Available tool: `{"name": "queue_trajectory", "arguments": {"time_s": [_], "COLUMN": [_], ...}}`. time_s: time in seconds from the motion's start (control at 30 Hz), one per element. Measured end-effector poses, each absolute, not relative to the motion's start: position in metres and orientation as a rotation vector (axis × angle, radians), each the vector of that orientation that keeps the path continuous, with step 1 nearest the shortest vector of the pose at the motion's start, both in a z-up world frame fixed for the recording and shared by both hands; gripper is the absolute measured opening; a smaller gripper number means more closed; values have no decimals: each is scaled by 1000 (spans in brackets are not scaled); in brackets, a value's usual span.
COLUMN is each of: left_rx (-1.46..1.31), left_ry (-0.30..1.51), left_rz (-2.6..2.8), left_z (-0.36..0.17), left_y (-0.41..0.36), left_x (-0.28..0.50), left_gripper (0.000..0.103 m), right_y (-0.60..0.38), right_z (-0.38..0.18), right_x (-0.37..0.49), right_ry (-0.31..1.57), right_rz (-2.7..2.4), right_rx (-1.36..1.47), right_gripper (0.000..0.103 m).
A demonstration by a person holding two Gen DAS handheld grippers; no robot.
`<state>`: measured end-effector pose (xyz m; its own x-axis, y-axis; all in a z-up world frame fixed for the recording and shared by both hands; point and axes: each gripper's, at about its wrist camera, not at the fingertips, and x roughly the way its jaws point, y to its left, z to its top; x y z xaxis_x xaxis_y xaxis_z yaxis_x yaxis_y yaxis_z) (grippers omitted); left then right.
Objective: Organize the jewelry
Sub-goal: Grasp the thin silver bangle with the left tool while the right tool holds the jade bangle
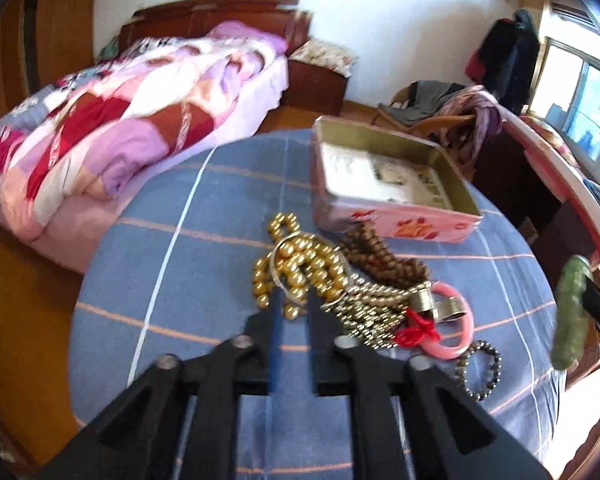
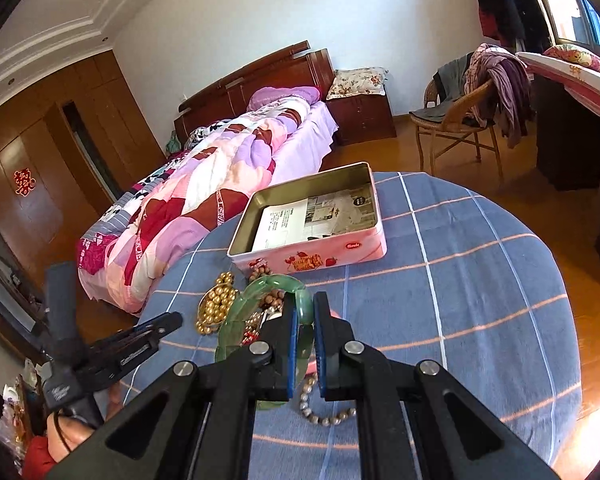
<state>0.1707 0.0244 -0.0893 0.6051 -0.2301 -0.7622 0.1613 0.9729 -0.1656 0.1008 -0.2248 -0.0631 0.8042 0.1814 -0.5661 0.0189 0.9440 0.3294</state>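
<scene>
A pile of jewelry lies on the blue checked tablecloth (image 1: 204, 240): gold beads (image 1: 300, 264), brown wooden beads (image 1: 380, 256), a pink bangle (image 1: 456, 320), a dark bead bracelet (image 1: 484, 372). My left gripper (image 1: 292, 300) hangs just over the gold beads with a narrow gap between its fingers and nothing clearly held. My right gripper (image 2: 304, 312) is shut on a green jade bangle (image 2: 260, 300), lifted above the pile; the bangle also shows in the left wrist view (image 1: 570, 312). An open pink tin (image 2: 312, 216) stands behind the pile, with paper inside.
A bed with a pink quilt (image 2: 204, 192) lies beyond the table to the left. A wicker chair with clothes (image 2: 468, 104) and a dark desk (image 2: 568, 120) stand at the right. The left gripper's body (image 2: 100, 352) shows at lower left.
</scene>
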Motion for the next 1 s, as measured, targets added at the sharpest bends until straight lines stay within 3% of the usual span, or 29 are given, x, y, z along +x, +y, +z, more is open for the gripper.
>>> {"name": "queue_trajectory", "arguments": {"time_s": [0.03, 0.07, 0.13, 0.2, 0.27, 0.3, 0.43, 0.57, 0.7, 0.73, 0.77, 0.9, 0.97, 1.0], "left_rx": [-124, -163, -241, -240, -202, -188, -165, -182, -156, -150, -140, -135, -139, -142], "left_ry": [919, 929, 949, 944, 946, 969, 981, 1024, 1024, 1034, 1016, 992, 960, 947], "left_rz": [-216, -205, -183, -162, -127, -117, -130, -153, -141, -144, -137, -146, -158, -173], "left_z": [-93, -96, -101, -102, -104, -109, -115, -119, -126, -129, -128, -129, -123, -118], "left_y": [29, 32, 36, 35, 32, 31, 27, 29, 29, 28, 26, 25, 27, 28], "left_x": [175, 177, 180, 185, 199, 209, 225, 227, 223, 224, 223, 224, 222, 219], "left_gripper": [58, 72, 72, 61, 29, 24, 23, 40, 42, 40, 32, 28, 15, 15], "right_y": [-224, -223, -220, -219, -221, -222, -228, -232, -232, -232, -232, -232, -232, -232], "right_z": [-63, -63, -62, -61, -61, -61, -64, -68, -71, -73, -73, -77, -76, -74], "right_x": [99, 96, 93, 91, 91, 92, 97, 101, 104, 105, 106, 109, 110, 109], "right_ry": [632, 632, 631, 631, 633, 634, 647, 660, 666, 670, 673, 687, 686, 679], "right_rz": [88, 91, 92, 91, 89, 87, 72, 63, 57, 58, 58, 60, 59, 56], "right_rx": [330, 329, 323, 316, 320, 323, 335, 355, 352, 353, 354, 365, 368, 365], "right_gripper": [7, 7, 7, 7, 7, 7, 7, 7, 7, 7, 7, 7, 7, 7]}}
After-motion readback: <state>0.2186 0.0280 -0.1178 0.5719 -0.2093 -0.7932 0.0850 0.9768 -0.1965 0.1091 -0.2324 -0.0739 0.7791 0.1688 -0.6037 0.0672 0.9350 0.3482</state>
